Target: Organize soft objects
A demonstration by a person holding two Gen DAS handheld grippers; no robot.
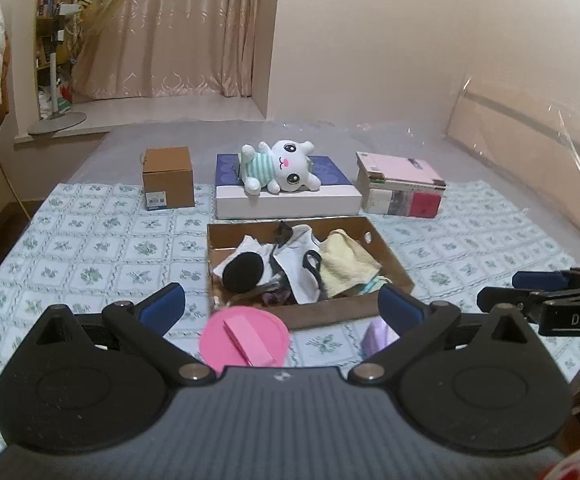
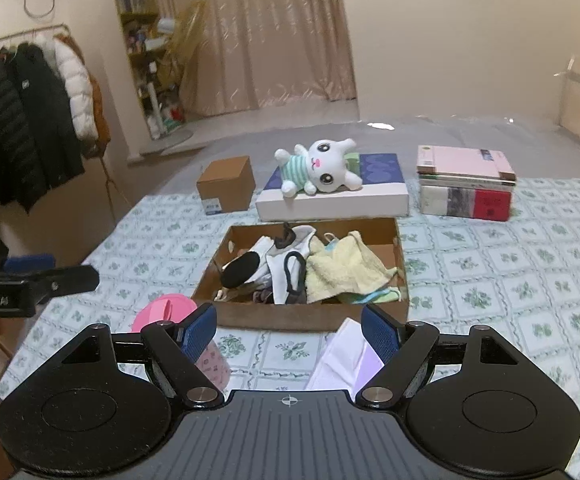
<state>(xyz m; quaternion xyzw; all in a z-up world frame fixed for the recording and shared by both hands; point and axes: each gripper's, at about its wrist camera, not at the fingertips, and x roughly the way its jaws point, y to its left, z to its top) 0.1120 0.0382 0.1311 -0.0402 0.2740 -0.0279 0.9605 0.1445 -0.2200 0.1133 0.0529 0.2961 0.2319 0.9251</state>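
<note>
A shallow cardboard tray (image 1: pixel 309 314) (image 2: pixel 290 315) sits on the patterned bedspread. It holds a yellow towel (image 1: pixel 347 264) (image 2: pixel 345 268), white cloth with black straps (image 1: pixel 293 264) and a black round pad (image 1: pixel 244 272). Behind it a white plush toy (image 1: pixel 280 166) (image 2: pixel 317 166) in a green striped shirt lies on a flat blue-and-white box (image 1: pixel 290 200) (image 2: pixel 329 202). My left gripper (image 1: pixel 282 306) hovers open before the tray's near wall, nothing between its fingers. My right gripper (image 2: pixel 290 332) is open too and holds nothing. Each gripper shows at the edge of the other's view.
A pink round lid (image 1: pixel 244 338) (image 2: pixel 162 312) and a white-lilac sheet (image 2: pixel 345 360) lie on the bedspread near the tray. A brown carton (image 1: pixel 168 178) stands back left, and a stack of books (image 1: pixel 403 188) back right. Coats (image 2: pixel 22 140) hang at far left.
</note>
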